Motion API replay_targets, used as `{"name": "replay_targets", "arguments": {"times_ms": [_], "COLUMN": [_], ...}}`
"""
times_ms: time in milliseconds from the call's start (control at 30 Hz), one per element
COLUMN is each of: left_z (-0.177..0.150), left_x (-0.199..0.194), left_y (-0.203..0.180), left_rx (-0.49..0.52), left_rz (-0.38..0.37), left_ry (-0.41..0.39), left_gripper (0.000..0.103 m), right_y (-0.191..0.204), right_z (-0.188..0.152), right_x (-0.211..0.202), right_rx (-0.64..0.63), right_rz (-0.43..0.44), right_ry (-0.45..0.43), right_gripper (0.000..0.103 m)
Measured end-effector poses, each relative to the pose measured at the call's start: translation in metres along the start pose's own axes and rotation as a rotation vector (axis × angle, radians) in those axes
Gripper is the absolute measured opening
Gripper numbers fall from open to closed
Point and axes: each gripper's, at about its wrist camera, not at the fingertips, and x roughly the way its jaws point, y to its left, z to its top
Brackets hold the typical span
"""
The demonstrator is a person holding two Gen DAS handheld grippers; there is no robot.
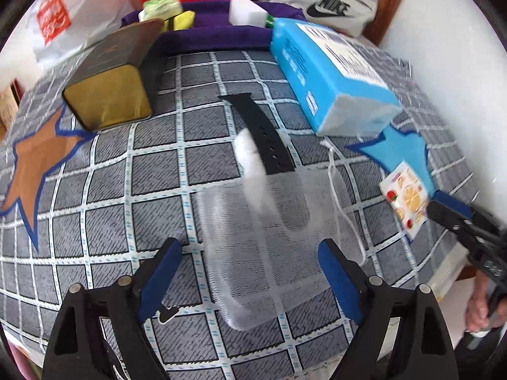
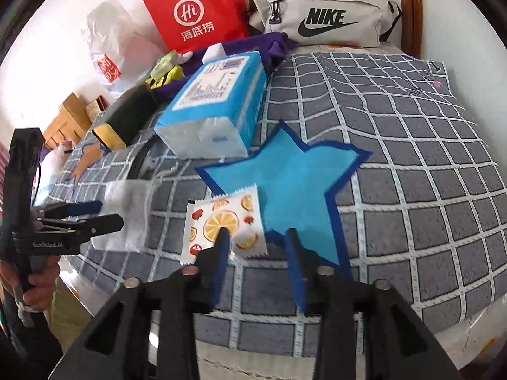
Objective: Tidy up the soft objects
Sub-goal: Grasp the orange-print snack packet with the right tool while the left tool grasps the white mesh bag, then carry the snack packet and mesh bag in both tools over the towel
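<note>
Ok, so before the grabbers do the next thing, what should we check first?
1. Left gripper open: ok, jaws apart above the white mesh bag.
2. Mesh bag free to grab: ok, it lies flat on the checked cloth, pads not pressing it.
3. Black strap out of the way: not ok, its end lies on the bag's far edge.
4. Right gripper open: ok, nothing pinched.
5. Fruit-print packet let go: ok, it rests on the cloth, overlapping the blue star.
6. What the bag holds: cannot tell, too blurred.
</note>
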Motion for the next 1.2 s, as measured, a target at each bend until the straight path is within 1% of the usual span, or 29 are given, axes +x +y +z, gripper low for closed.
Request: {"name": "replay_targets", "arguments": {"times_ms": [67,100,167,233,267,333,367,433,467,533,633,667,733,767,833,867,900,1033,1200], "left_z": [-0.002,-0.003,-0.006,-0.008,-0.008,-0.009,-0.01,-0.01,-0.01,-0.01,-0.008,-0.008,-0.012,-0.013,-0.016,-0.017,-0.018,-0.02,-0.026], "left_x": [0.002,0.003,0.001,-0.003,-0.004,-0.007,-0.009,-0.01,-0.011,-0.012,-0.01,-0.012,-0.018,-0.022,-0.028,-0.031,-0.035,-0.047,-0.062], "left_y": [-0.007,-0.011,-0.015,-0.019,-0.02,-0.02,-0.02,-0.019,-0.017,-0.012,0.0,0.007,0.013,0.016,0.022,0.025,0.028,0.043,0.068], "left_rx": [0.029,0.044,0.066,0.087,0.097,0.106,0.108,0.105,0.103,0.088,0.048,0.024,0.008,0.004,-0.003,-0.008,-0.014,-0.056,-0.121], "left_rz": [0.048,0.07,0.075,0.066,0.062,0.055,0.048,0.033,0.022,-0.006,-0.068,-0.084,-0.09,-0.089,-0.092,-0.093,-0.097,-0.108,-0.126], "left_ry": [-0.012,-0.017,-0.038,-0.055,-0.06,-0.068,-0.071,-0.074,-0.073,-0.067,-0.047,-0.039,-0.044,-0.049,-0.058,-0.064,-0.07,-0.091,-0.114], "left_gripper": [0.087,0.087,0.08,0.063,0.059,0.041,0.037,0.024,0.021,0.014,0.01,0.01,0.009,0.009,0.009,0.009,0.009,0.009,0.009], "right_y": [0.0,0.001,0.006,0.012,0.014,0.019,0.021,0.025,0.027,0.032,0.038,0.041,0.05,0.053,0.056,0.056,0.056,0.057,0.064], "right_z": [-0.004,-0.005,-0.006,-0.006,-0.006,-0.006,-0.005,-0.004,-0.004,-0.001,0.0,-0.001,-0.003,-0.006,-0.007,-0.007,-0.007,-0.008,-0.005], "right_x": [-0.001,-0.001,0.0,0.004,0.006,0.012,0.014,0.017,0.018,0.022,0.028,0.031,0.033,0.033,0.032,0.031,0.03,0.026,0.01], "right_rx": [-0.007,-0.015,-0.033,-0.059,-0.067,-0.081,-0.084,-0.097,-0.105,-0.117,-0.142,-0.155,-0.207,-0.222,-0.225,-0.218,-0.212,-0.19,-0.166], "right_rz": [0.016,0.023,0.017,0.008,0.009,0.007,0.003,-0.003,-0.003,-0.008,-0.028,-0.048,-0.116,-0.131,-0.138,-0.14,-0.148,-0.154,-0.118], "right_ry": [-0.011,-0.019,-0.024,-0.031,-0.03,-0.025,-0.024,-0.026,-0.028,-0.032,-0.037,-0.038,-0.046,-0.051,-0.053,-0.055,-0.058,-0.051,-0.062], "right_gripper": [0.059,0.064,0.068,0.068,0.068,0.068,0.068,0.07,0.073,0.075,0.075,0.074,0.063,0.059,0.056,0.047,0.044,0.044,0.043]}}
